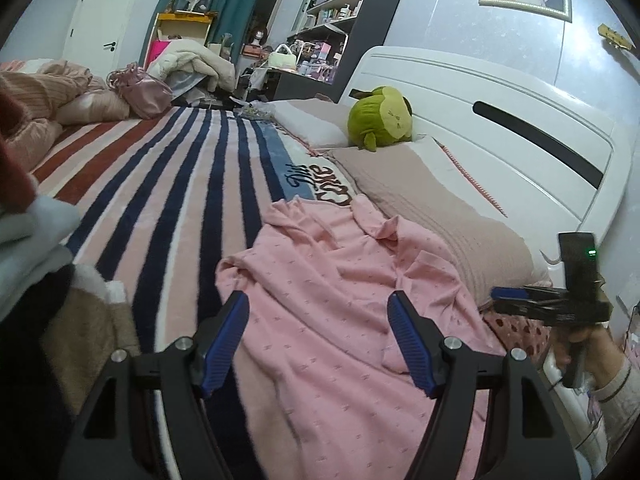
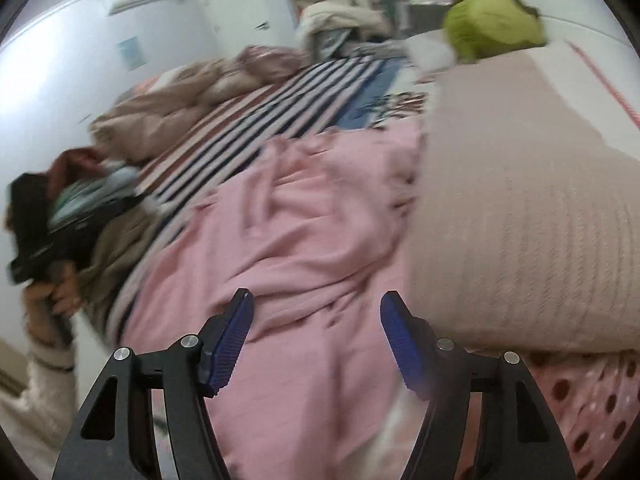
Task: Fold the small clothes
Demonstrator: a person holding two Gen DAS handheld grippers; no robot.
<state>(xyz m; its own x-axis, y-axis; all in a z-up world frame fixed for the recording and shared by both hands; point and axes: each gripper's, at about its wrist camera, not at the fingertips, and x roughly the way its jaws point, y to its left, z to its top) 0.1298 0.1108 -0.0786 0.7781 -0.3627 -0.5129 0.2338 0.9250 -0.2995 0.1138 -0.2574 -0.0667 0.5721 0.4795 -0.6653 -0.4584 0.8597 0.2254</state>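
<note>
Left gripper (image 1: 318, 312) being held with jaws apart, nothing between blue pads, above rumpled pink knit garment (image 1: 344, 300) lying spread ahead and beneath it on striped fleece blanket (image 1: 168, 184). Right gripper (image 2: 316, 316) likewise being held spread wide over same garment (image 2: 288, 216), ribbed beige pillow (image 2: 520, 208) lying just right of it.

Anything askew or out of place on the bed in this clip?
The pink garment lies rumpled, unfolded, on the striped blanket, its far edge against the pillow. Both grippers, left and right, are open above it. Nothing looks damaged.
</note>
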